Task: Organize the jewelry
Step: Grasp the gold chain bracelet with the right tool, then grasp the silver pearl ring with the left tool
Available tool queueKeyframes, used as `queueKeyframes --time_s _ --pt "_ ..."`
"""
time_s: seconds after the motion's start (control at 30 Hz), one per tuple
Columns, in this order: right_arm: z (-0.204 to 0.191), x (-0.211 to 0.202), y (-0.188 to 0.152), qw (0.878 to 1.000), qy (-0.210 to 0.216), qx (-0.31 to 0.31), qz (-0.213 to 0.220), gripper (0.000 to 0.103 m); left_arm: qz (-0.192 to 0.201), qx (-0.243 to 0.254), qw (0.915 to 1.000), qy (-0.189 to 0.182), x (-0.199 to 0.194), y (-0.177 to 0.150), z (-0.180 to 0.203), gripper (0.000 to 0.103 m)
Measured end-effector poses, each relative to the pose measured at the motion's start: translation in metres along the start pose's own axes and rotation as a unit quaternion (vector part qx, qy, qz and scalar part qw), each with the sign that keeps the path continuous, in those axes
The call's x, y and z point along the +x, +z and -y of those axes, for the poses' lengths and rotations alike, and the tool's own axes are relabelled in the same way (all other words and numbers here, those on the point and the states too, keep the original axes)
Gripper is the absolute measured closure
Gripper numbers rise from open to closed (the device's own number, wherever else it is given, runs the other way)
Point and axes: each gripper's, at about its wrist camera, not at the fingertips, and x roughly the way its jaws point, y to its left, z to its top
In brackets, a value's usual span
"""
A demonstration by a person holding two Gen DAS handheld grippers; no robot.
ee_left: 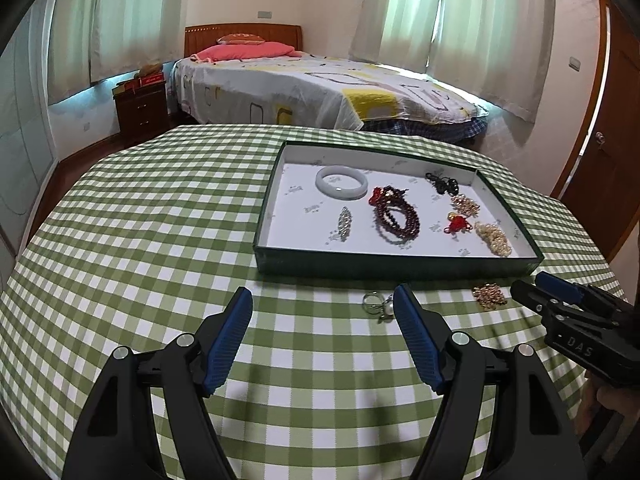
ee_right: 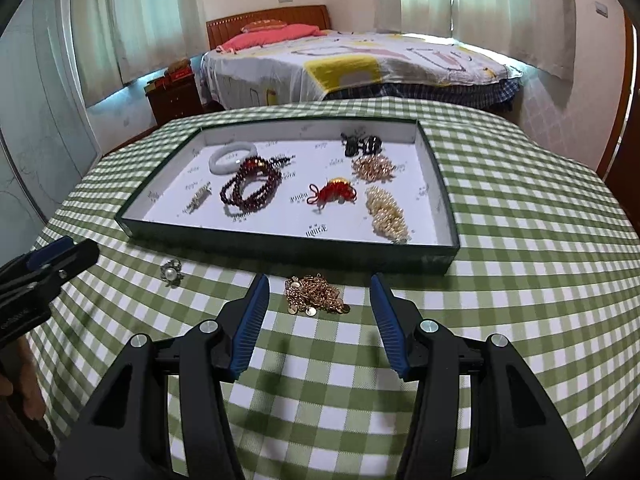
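Observation:
A shallow green tray (ee_left: 396, 265) (ee_right: 288, 246) with a white floor sits on the checked table. It holds a white bangle (ee_left: 341, 182), a dark red bead strand (ee_left: 396, 216), a silver clip, a black piece, a red knot charm (ee_right: 333, 194) and pearl clusters (ee_right: 387, 213). In front of the tray lie a gold chain pile (ee_right: 316, 295) (ee_left: 490, 297) and a pearl ring (ee_left: 376, 303) (ee_right: 172, 272). My left gripper (ee_left: 323, 300) is open, the ring just inside its right finger. My right gripper (ee_right: 319, 290) is open, with the gold chain between its fingertips.
The green and white checked cloth (ee_left: 160, 216) covers a round table. A bed (ee_left: 320, 84) and a wooden nightstand (ee_left: 140, 106) stand behind it. A wooden door (ee_left: 608, 152) is at the right.

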Motion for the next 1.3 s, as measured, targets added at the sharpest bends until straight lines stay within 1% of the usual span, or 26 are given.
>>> queueKeyframes --time_s 0.17,0.47,0.57,0.77,0.87,0.9,1.03,1.3 --pt "0.001 0.021 0.002 1.0 0.0 0.002 -0.022 0.052 -0.015 -0.005 0.9998 0.007 0.011 -0.005 -0.007 0.033" --pt "-0.007 0.038 0.005 0.999 0.003 -0.012 -0.046 0.052 -0.036 -0.005 0.9993 0.013 0.027 -0.009 -0.009 0.033" --pt "-0.009 0.04 0.002 0.999 -0.006 -0.022 -0.047 0.055 -0.038 -0.005 0.9992 0.014 0.029 -0.01 -0.008 0.033" --pt "-0.008 0.038 0.001 0.998 -0.023 -0.029 -0.046 0.068 -0.044 -0.005 0.9989 0.014 0.031 -0.011 -0.008 0.033" --pt "-0.005 0.037 0.001 0.998 -0.025 -0.027 -0.045 0.079 -0.044 -0.004 0.9989 0.014 0.03 -0.011 -0.007 0.033" --pt "-0.005 0.037 0.001 0.998 -0.024 -0.026 -0.044 0.081 -0.044 -0.004 0.9989 0.015 0.031 -0.011 -0.007 0.033" --pt "-0.003 0.034 0.001 0.999 -0.019 -0.023 -0.037 0.084 -0.047 -0.003 0.9988 0.015 0.032 -0.012 -0.006 0.033" --pt "0.011 0.016 0.001 0.999 -0.028 -0.014 -0.02 0.085 -0.047 0.013 0.9988 0.003 0.034 -0.009 0.009 0.033"
